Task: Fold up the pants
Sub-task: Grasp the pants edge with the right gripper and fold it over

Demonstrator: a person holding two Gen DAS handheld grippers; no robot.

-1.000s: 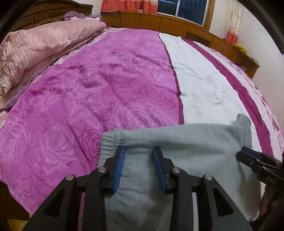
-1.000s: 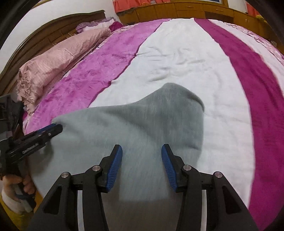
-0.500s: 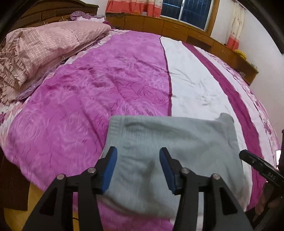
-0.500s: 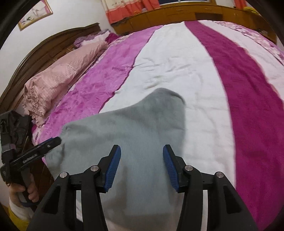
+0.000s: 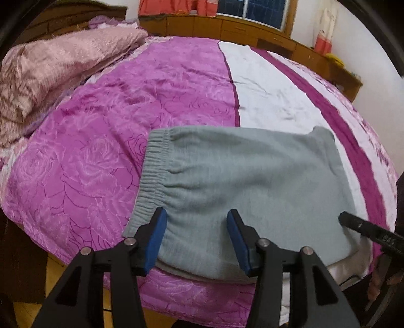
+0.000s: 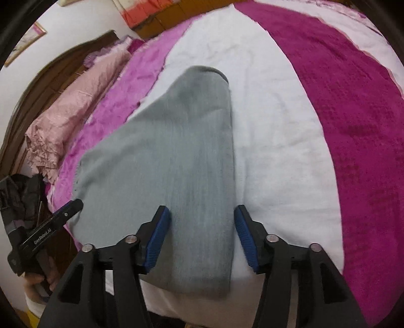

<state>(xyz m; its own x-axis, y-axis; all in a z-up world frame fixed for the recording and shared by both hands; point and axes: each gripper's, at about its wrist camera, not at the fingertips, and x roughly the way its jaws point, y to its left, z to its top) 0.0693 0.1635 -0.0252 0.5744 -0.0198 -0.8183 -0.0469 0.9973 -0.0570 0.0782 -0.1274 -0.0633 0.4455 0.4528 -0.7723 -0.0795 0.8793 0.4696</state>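
Bedroom, purple-white bedspread [image 5: 156, 106] | grey pants [image 5: 252, 191] folded compact at near bed edge | left gripper [image 5: 195, 238], right gripper [image 6: 202, 236] both spread, holding nothing | fold looks nearly done, maybe final tidy

Dim indoor light, dark window [image 5: 250, 12], soft shadows, slight motion blur, heavy fisheye warp w/ black corners

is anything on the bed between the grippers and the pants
Nothing visible. The left gripper is open over the near edge of the grey pants by the waistband, and the right gripper is open over their other end. The bedspread around the pants shows only bare fabric.
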